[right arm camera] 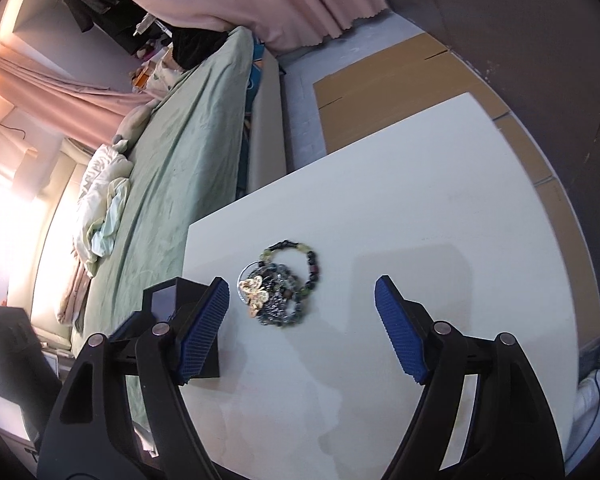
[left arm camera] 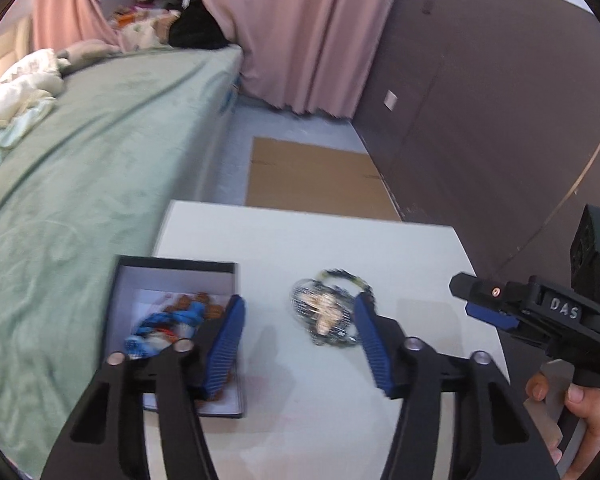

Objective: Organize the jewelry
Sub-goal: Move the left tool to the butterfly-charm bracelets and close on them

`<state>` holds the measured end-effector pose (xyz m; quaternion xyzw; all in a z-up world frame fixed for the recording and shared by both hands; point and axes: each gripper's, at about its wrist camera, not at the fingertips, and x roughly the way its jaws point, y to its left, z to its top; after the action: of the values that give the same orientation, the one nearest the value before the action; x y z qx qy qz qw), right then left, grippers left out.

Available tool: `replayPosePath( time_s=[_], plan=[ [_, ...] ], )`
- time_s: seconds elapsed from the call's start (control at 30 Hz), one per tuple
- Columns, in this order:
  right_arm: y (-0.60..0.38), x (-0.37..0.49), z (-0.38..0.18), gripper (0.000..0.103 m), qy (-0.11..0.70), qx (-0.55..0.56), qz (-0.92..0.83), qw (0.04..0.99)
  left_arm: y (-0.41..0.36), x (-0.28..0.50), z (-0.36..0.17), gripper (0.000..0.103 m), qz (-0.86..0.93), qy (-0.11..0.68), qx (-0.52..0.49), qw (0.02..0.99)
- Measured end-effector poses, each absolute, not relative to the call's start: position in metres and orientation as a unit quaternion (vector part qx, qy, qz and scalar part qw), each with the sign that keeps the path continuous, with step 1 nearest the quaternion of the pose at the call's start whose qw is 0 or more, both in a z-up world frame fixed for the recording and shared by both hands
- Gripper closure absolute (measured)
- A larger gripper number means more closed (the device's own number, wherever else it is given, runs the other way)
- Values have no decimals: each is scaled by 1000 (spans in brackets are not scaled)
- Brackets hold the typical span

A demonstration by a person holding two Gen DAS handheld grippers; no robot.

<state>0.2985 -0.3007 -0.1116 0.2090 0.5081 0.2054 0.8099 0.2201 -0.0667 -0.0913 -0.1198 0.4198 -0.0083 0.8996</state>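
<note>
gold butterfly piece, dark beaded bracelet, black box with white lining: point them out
gold butterfly piece (right arm camera: 257,295), right wrist view, wings
dark beaded bracelet (right arm camera: 313,268), right wrist view, right side beads
black box with white lining (left arm camera: 172,268), left wrist view, far wall

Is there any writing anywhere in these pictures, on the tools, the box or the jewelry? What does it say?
"DAS": pale raised letters on the black body of the right claw, seen from the left wrist view.
Open black box with beaded jewelry inside: no writing shows.
Loose jewelry pile on the white table: no writing.
Nothing else readable in either view.
</note>
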Motion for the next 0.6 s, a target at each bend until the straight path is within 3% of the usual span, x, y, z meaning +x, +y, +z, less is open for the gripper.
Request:
replayPosePath(
  time_s=[0.13, 0.6],
  plan=[
    [-308, 301, -112, 28, 502, 220, 199, 812, -82, 237, -104, 62, -20, 441, -118, 890],
    [-315, 310, -116, 30, 506, 210, 182, 817, -123, 275, -163, 61, 10, 517, -44, 855]
  ],
)
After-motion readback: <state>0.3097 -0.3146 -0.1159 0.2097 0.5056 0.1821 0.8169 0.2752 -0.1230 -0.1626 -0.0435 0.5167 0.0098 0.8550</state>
